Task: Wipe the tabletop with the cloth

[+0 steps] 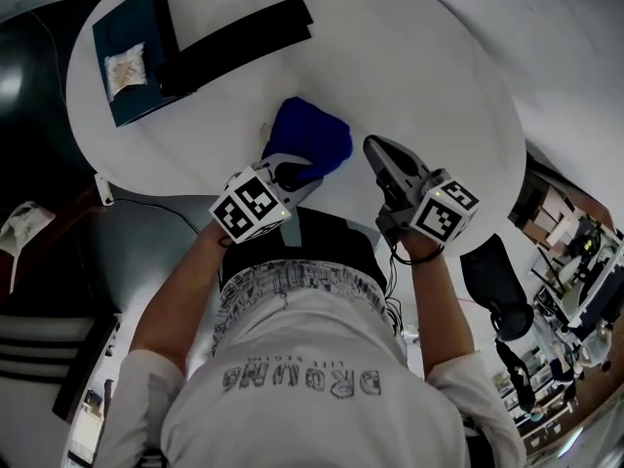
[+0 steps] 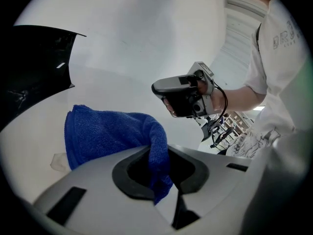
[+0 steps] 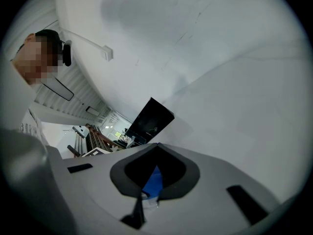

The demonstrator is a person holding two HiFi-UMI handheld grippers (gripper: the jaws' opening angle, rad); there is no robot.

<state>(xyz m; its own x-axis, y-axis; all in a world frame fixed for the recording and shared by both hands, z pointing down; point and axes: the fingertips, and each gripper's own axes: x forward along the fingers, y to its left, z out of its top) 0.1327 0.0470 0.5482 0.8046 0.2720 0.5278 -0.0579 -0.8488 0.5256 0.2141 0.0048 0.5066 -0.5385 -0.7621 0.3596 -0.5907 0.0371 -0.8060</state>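
Clenched in the left gripper (image 2: 160, 177): a fold of the cloth (image 2: 105, 133), bunched and trailing ahead of the jaws onto the table (image 1: 409, 57), away from the person. No clear long axis. Just right of it, not touching: the right gripper (image 1: 374, 147), jaws together on nothing. Counting one cloth, two grippers, one box (image 1: 146, 22), one black strip (image 1: 244, 37). Likely left to wipe, being nearer.

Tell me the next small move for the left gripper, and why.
Probably press the blue cloth down and sweep it across the white tabletop: the left gripper is shut on its edge, the cloth lies bunched near the table's near rim, and the right gripper stands clear beside it.
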